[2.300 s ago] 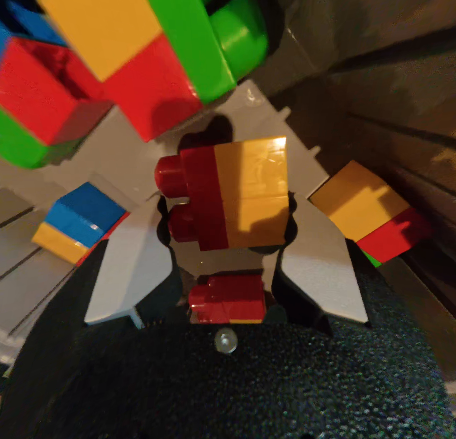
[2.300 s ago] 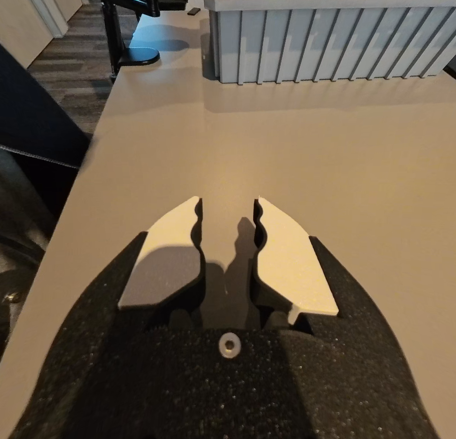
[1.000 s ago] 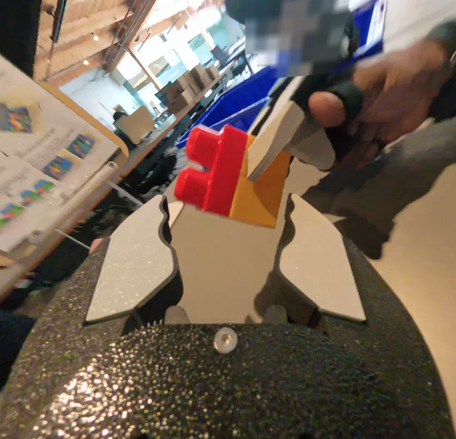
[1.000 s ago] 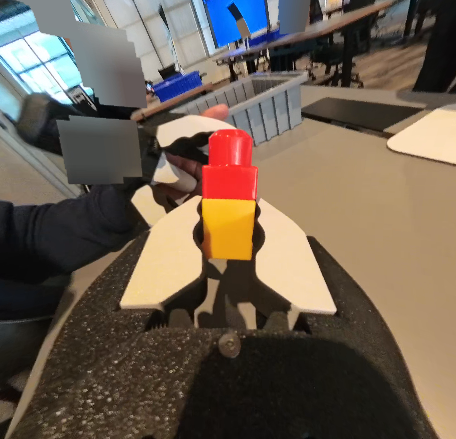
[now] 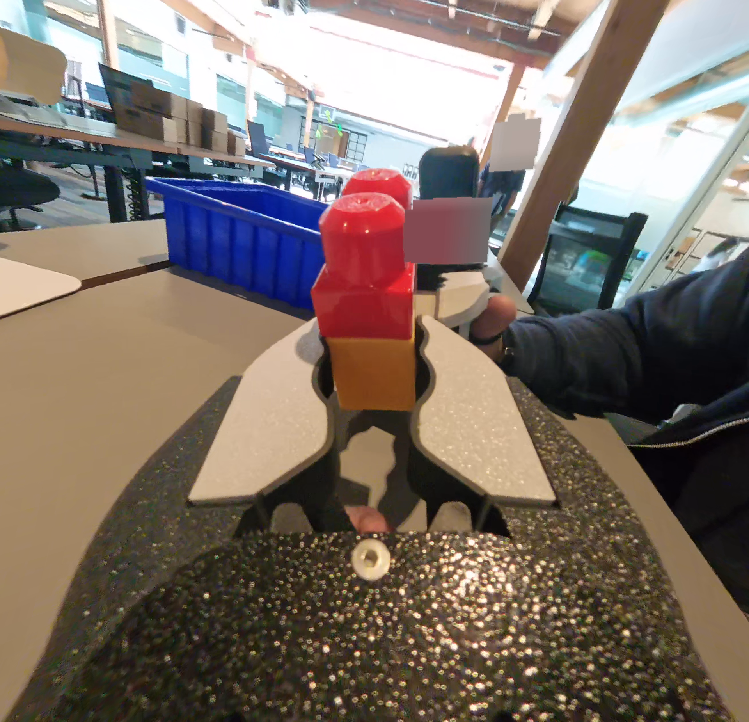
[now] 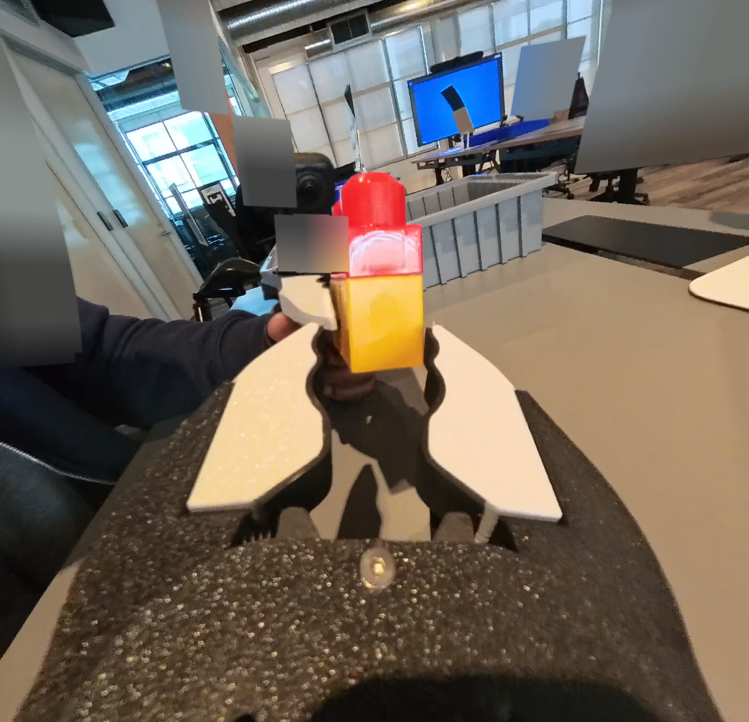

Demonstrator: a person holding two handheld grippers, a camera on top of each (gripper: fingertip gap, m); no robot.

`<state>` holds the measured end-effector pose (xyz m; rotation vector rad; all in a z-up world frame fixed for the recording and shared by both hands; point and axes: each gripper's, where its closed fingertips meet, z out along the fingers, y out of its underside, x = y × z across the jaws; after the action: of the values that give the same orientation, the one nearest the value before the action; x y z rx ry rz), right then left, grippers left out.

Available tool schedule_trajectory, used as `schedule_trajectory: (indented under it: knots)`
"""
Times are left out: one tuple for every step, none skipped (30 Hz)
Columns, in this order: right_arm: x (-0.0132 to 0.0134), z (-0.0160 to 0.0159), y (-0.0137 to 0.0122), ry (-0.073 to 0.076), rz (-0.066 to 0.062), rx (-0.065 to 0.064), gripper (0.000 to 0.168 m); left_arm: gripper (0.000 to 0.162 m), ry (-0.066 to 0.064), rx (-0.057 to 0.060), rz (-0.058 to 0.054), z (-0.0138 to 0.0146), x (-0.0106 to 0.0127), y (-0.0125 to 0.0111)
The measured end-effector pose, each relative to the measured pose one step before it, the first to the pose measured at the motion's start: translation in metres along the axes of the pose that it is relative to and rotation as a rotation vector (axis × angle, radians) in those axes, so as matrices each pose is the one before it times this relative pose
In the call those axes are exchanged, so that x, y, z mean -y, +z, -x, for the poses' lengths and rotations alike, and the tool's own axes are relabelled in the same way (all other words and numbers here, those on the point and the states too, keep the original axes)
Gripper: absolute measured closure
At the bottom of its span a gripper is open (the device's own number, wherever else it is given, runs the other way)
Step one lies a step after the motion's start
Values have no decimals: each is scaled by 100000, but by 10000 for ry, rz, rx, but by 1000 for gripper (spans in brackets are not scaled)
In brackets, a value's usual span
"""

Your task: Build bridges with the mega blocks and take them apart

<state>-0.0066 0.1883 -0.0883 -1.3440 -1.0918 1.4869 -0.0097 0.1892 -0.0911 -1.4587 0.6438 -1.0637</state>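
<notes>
While both grippers meet over the grey table, a two-block stack sits between them: a red block with two round studs pressed onto a yellow block, studs pointing up.

In the left wrist view, the left gripper has its white fingers closed against the sides of the yellow block, clamping it. The right gripper shows beyond, held by a hand in a dark sleeve.

In the right wrist view, the right gripper brackets the same yellow block; its right finger lies against the block's edge, but a gap shows on the left, so I cannot tell whether it grips. The left gripper reaches in from the left, touching the yellow block below the red block.

A blue bin and a grey bin stand farther back on the table.
</notes>
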Motion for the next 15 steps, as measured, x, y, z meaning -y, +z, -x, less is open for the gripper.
schedule_trajectory:
  knots:
    - [-38, -70, -55, 42, 10, -10, 124, 125, -57, -83, 34, -79, -80, 13]
    - [29, -63, -88, 49, -28, 1, 129, 125, -38, -105, 13, -147, -26, 30]
    - [8, 15, -64, 89, 1, 86, 131, 125, -35, -40, 3, -68, 19, -6]
    - [-36, 34, -20, 115, 47, 104, 132, 125, -50, -31, 21, -25, -13, -11]
    - [-47, 58, -1, 69, 28, 84, 132, 125, -99, -61, 20, -27, -32, -27]
    - [-67, 27, -2, 44, 34, 45, 132, 125, -118, -47, 27, 6, -44, -21]
    - [-72, 15, -10, 50, 43, 47, 133, 125, -98, -49, 19, -14, -52, -11]
    - [-63, 35, -19, 30, 60, 49, 133, 125, -86, -54, 17, -16, -29, -9]
    - [-48, 35, -24, -3, 76, 27, 133, 125, -91, -58, -5, -31, -10, 2]
    - [-8, 46, -5, -63, 82, -16, 133, 125, -88, -65, -27, -37, 10, -7]
    - [-4, 38, -2, -116, 90, -60, 133, 126, -98, -62, -19, -21, 6, -5]
    - [34, 49, -24, -144, 83, -76, 133, 126, -133, -88, -21, -66, -5, -2]
    - [18, 67, -25, -154, 85, -75, 134, 126, -165, -129, -13, -96, -7, -13]
    - [1, 50, -28, -175, 100, -82, 133, 126, -190, -149, 1, -110, -21, -16]
    - [-32, 49, -39, -180, 109, -65, 133, 126, -239, -184, 39, -142, -70, -21]
